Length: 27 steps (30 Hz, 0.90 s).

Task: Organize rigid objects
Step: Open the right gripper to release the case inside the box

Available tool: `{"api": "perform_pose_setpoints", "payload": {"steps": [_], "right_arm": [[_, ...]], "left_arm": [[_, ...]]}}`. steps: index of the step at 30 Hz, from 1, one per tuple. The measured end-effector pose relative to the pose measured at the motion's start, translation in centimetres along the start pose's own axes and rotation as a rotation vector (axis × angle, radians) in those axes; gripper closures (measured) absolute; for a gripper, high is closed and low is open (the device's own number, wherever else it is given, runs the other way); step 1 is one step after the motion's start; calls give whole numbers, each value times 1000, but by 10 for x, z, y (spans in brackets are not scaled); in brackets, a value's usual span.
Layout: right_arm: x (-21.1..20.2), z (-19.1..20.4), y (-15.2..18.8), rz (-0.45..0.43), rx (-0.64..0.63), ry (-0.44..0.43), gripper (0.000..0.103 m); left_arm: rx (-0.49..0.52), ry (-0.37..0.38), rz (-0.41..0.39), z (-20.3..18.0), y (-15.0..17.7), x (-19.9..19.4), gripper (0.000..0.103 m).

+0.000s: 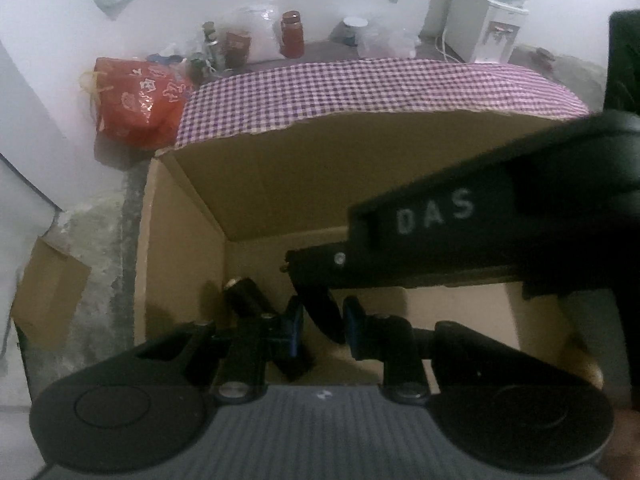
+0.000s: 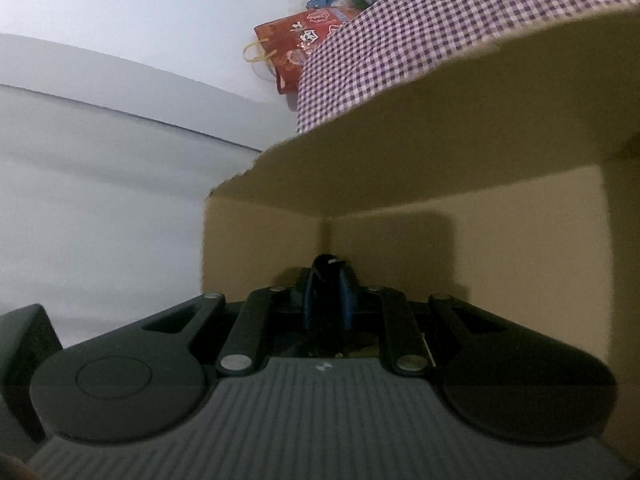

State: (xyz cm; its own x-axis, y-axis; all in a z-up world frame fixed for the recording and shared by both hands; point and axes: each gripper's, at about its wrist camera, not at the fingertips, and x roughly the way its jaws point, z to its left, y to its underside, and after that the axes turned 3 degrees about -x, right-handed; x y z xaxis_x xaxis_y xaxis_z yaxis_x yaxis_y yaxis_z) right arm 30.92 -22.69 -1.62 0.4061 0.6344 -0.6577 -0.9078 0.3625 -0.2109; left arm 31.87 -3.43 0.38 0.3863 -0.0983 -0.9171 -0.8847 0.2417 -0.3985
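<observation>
I look down into an open cardboard box (image 1: 280,176). My left gripper (image 1: 324,330) hangs inside it, its blue pads (image 1: 295,330) close together on a dark black object (image 1: 322,312) whose shape I cannot make out. My right gripper (image 1: 308,272), marked "DAS", reaches in from the right and meets that same object from above. In the right wrist view, my right gripper (image 2: 328,300) is shut on a black object (image 2: 326,266) in front of the box's inner corner (image 2: 326,232). A black cylinder (image 1: 244,294) lies on the box floor, left of the left pads.
A purple checked cloth (image 1: 360,84) covers a surface behind the box. A red gift bag (image 1: 136,108) stands at its left, with jars (image 1: 291,34) and bottles along the white wall. There is a white appliance (image 1: 496,28) at the back right and a small cardboard piece (image 1: 48,292) on the floor at left.
</observation>
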Motion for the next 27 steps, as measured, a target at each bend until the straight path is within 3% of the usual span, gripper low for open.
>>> {"api": "perform_pose_setpoints", "payload": {"steps": [3,6,12,21,27], "right_arm": [[3,-5,-3,-10,13,-31,88],[2,-7,-4,-29,19,-57,87],[-22,-5,3,-68,11,-80,86],[-117,7,39,-168,-41,-142,83],[-197,12,99,-265,-94,-220,80]], "left_arm": [[-4,0,-17,-2,-4,5,78],[-6,-7,-39,-3,-3,4,66],[-9,16,-87,1,0,-18,60],[6,88,-248,10,36,-108,37],[15,168,-380,15,85,-179,15]]}}
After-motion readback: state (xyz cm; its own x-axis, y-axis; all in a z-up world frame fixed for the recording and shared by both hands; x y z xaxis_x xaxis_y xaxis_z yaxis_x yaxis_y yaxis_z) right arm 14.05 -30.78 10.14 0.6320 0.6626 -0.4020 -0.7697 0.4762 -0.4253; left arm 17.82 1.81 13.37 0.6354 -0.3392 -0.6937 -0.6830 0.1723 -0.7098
